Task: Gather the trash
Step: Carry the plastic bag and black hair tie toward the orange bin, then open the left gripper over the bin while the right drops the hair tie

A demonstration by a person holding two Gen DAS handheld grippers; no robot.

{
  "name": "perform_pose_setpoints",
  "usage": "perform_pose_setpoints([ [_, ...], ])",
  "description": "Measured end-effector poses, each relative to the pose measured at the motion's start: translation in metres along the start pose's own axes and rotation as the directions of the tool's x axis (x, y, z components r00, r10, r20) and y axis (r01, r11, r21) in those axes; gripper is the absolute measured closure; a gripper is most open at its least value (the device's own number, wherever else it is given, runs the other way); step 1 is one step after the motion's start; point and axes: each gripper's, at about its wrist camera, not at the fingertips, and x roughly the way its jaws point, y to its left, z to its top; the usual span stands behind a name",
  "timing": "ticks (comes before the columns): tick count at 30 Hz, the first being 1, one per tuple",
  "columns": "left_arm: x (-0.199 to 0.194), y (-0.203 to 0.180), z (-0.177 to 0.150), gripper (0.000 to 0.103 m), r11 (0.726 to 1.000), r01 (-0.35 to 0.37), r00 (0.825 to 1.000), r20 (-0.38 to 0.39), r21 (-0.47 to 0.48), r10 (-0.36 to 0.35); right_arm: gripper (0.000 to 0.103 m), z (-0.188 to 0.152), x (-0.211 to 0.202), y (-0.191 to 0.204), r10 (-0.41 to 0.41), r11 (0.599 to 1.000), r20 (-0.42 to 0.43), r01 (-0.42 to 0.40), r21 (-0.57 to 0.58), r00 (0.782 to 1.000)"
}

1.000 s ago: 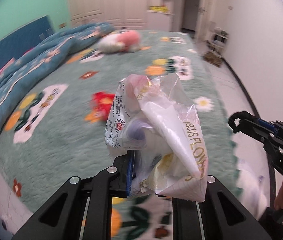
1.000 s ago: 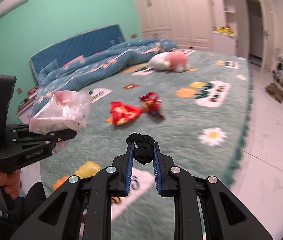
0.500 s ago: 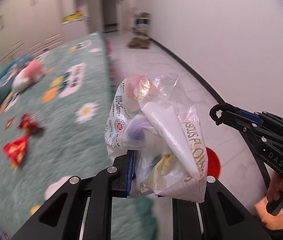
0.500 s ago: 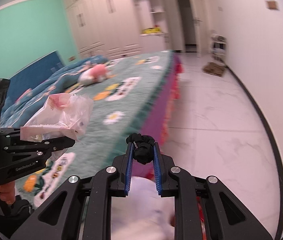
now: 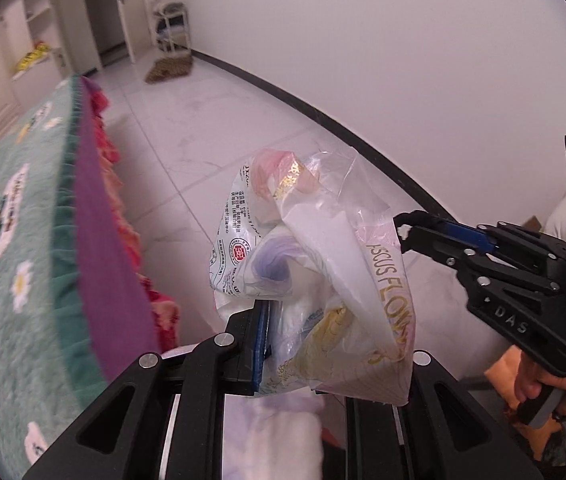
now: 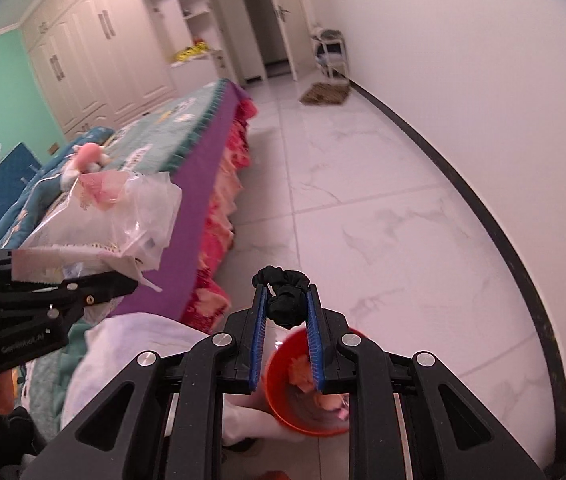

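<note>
Crinkled clear plastic bags [image 5: 315, 280] sit clamped in the left gripper [image 5: 303, 344], raised over white floor tiles [image 5: 187, 132]. The right gripper [image 6: 286, 312] pinches a black scrunchie [image 6: 285, 300] above the near red bin [image 6: 283, 404].

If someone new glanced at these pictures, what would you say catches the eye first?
First, the crumpled clear plastic bag clamped in the left tongs, filling the middle of the left wrist view. Next, the black hair scrunchie pinched in the right tongs, directly above an orange-red bin on the white floor beside the bed.
</note>
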Motion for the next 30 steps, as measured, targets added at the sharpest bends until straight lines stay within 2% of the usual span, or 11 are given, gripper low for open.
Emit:
perform_pose_setpoints([
  [5,0.034,-0.008,0.010,0.085,0.999,0.032,0.998,-0.060,0.009,-0.031,0.084,-0.011,0.010,-0.019,-0.004,1.000,-0.024,0.005,0.027,1.000],
  [15,0.075,-0.038,0.014,0.085,0.997,0.074,0.985,-0.156,0.013,-0.071,0.082,-0.018,0.051,-0.039,-0.008,0.996,-0.076,0.014,0.088,0.997],
  [18,0.086,-0.039,0.018,0.081,0.997,0.077,0.983,-0.170,0.006,-0.075,0.082,-0.020,0.066,-0.042,-0.011,0.995,-0.093,0.020,0.093,0.996],
  [24,0.099,-0.038,0.023,0.081,0.996,0.084,0.977,-0.198,-0.010,-0.084,0.079,-0.028,0.096,-0.048,-0.011,0.995,-0.149,0.026,0.100,0.989],
  [26,0.105,-0.041,0.022,0.073,0.996,0.091,0.971,-0.222,-0.001,-0.089,0.074,-0.029,0.103,-0.050,-0.004,0.993,-0.157,0.022,0.114,0.988],
  [27,0.107,-0.042,0.022,0.065,0.996,0.093,0.969,-0.230,0.005,-0.089,0.073,-0.030,0.105,-0.050,-0.007,0.993,-0.160,0.025,0.115,0.987],
  [30,0.112,-0.041,0.020,0.059,0.995,0.096,0.966,-0.243,0.001,-0.092,0.070,-0.033,0.107,-0.055,-0.023,0.991,-0.166,0.044,0.126,0.986],
])
